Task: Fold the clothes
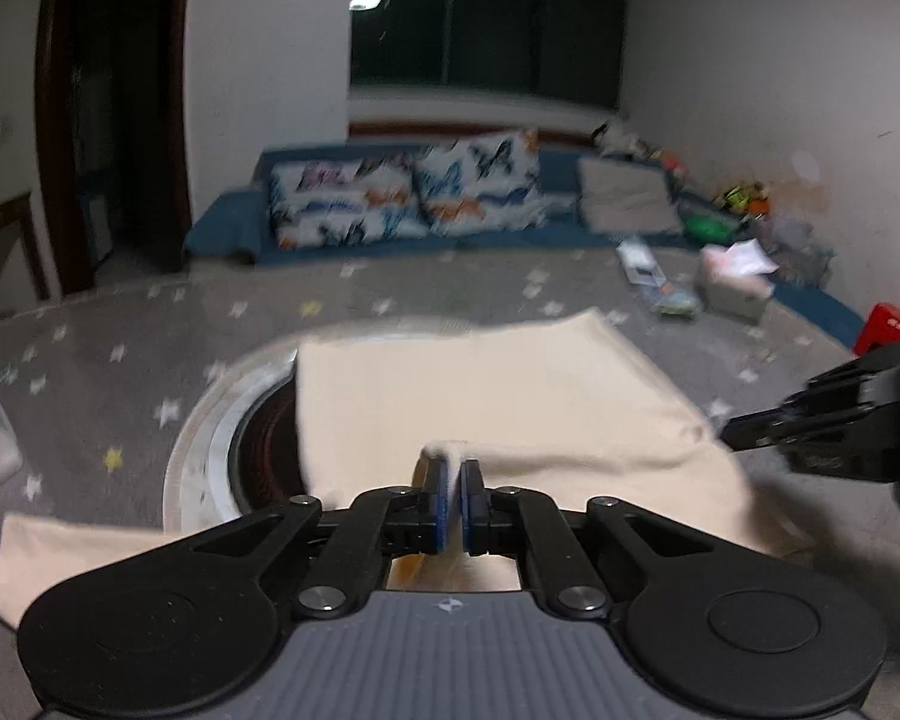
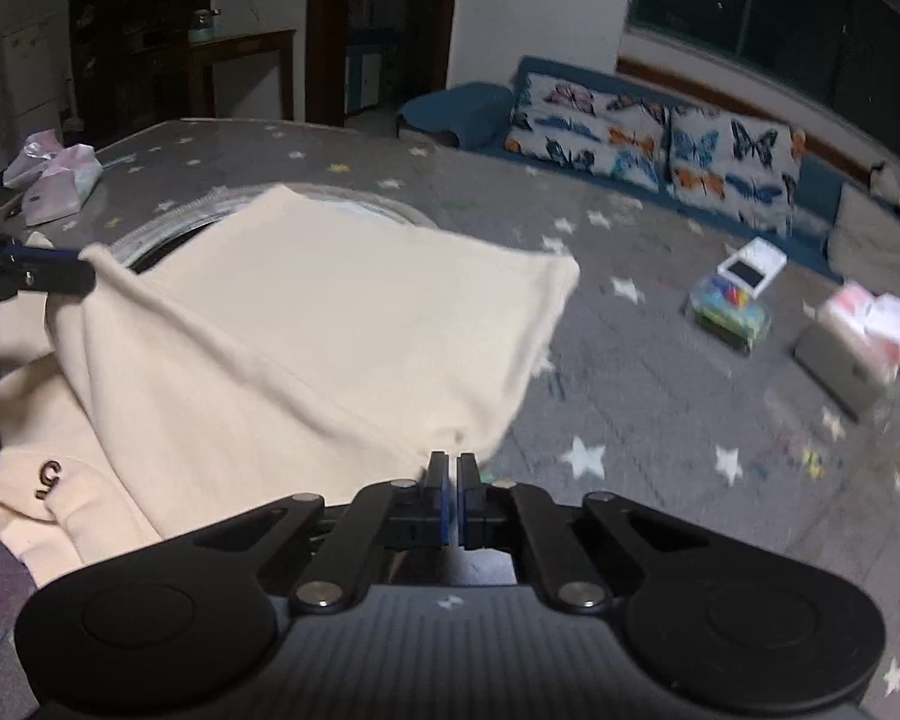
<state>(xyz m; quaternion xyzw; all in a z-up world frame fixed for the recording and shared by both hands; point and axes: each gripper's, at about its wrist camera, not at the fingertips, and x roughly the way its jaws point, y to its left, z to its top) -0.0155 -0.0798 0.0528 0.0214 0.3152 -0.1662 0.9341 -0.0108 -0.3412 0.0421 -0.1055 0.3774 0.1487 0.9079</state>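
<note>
Both grippers, left (image 1: 455, 471) and right (image 2: 452, 462), pinch raised corners of the cream garment (image 2: 306, 324) on the table (image 2: 660, 396); carrying them level and together should land edges square.

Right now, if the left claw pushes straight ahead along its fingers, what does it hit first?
The cream garment it already pinches: the left claw is shut on a fold, and more cloth lies ahead over the round glass turntable. Depth is unclear.

Left gripper (image 1: 455, 471) & right gripper (image 2: 452, 463) alike, matte black linkage arms, silver pivot screws, blue pads (image 2: 445, 501) inside fingers, round black side discs, ribbed grey body w/ small white logo
</note>
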